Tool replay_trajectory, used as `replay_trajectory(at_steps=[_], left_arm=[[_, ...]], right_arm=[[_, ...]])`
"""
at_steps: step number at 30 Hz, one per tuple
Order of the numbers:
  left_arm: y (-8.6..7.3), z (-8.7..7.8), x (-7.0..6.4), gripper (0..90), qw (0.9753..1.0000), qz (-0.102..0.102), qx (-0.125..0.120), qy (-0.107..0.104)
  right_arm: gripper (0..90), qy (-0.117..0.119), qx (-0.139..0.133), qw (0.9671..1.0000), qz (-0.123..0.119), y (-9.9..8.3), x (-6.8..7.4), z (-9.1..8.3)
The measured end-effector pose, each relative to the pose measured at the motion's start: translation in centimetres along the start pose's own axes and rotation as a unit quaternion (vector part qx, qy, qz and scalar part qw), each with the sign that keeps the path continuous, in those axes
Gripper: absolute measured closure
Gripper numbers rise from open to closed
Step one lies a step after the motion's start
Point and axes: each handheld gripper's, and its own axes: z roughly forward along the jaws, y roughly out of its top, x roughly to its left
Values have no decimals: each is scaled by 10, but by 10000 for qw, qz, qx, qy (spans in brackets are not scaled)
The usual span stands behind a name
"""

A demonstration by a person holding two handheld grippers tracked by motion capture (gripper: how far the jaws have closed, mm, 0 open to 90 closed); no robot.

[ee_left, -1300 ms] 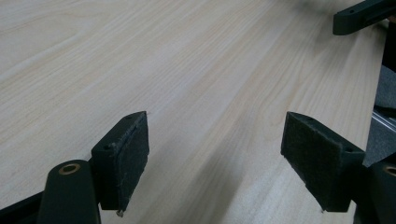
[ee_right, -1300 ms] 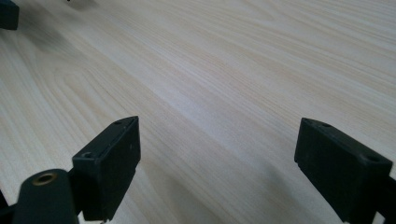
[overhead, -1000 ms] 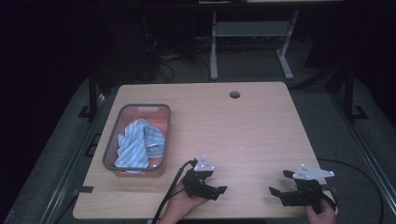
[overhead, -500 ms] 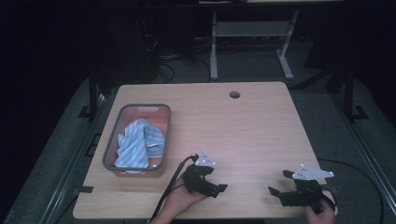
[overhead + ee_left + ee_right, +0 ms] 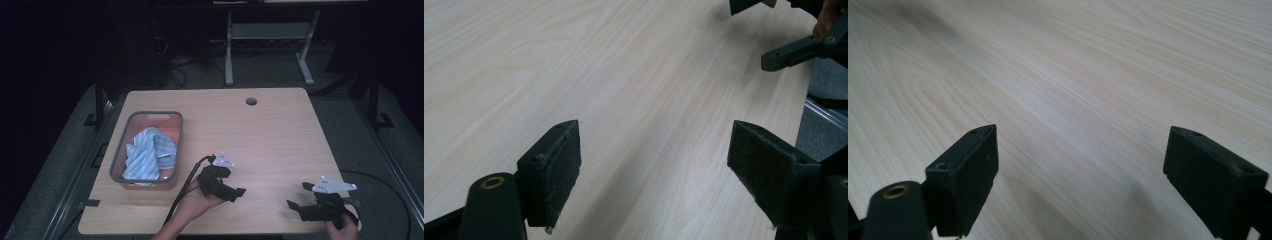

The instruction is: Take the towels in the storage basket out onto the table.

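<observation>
No text, label, brand, number or sign can be read anywhere. The table [image 5: 280, 135], the bin [image 5: 145, 116] at the left and the striped cloth [image 5: 147, 152] in it are all unmarked.

Overhead view; two close tabletop [image 5: 280, 135] views.

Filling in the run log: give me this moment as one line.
left gripper: open, empty, over table | right gripper: open, empty, near front edge | striped cloth: in bin, untouched
</observation>
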Motion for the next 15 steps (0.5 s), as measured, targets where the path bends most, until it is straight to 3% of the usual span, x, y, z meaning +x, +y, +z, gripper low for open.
replay_trajectory(at_steps=[15], left_arm=[[25,-12,12,201,9996,143,188,128]], right_arm=[[137,4,0,10000,-10,0,-1,0]])
